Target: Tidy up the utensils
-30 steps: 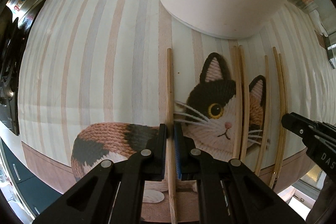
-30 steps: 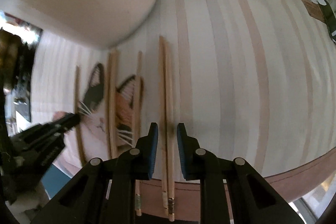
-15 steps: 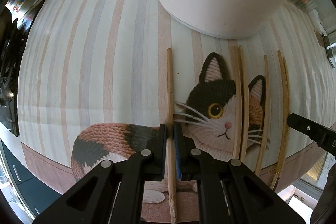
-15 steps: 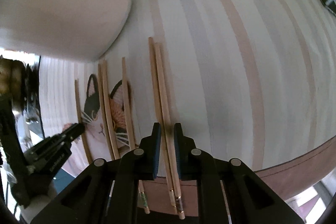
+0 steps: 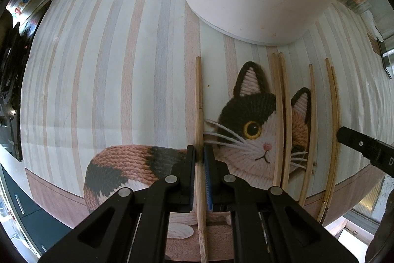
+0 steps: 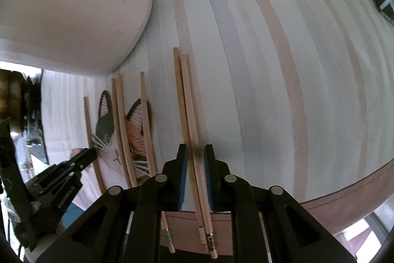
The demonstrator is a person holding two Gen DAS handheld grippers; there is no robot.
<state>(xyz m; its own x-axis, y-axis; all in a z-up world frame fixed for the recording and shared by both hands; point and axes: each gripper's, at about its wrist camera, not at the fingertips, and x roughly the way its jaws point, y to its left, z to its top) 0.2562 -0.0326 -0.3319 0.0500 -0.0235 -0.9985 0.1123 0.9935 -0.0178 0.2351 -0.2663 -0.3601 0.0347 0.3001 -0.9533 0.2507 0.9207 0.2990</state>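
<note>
My left gripper (image 5: 200, 154) clamps one slim wooden chopstick (image 5: 198, 100). My right gripper (image 6: 195, 157) stands slightly open around a wooden chopstick pair (image 6: 188, 110); I should squeeze both evenly before lifting.

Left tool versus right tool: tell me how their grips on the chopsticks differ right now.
The left tool has closed on a single chopstick; the right tool straddles a pair of chopsticks, with a gap beside them. The left tool's chopstick lies beside the printed cat; the right tool's pair lies on the plain stripes of the mat. Both point along their chopsticks, near the handle ends.
</note>
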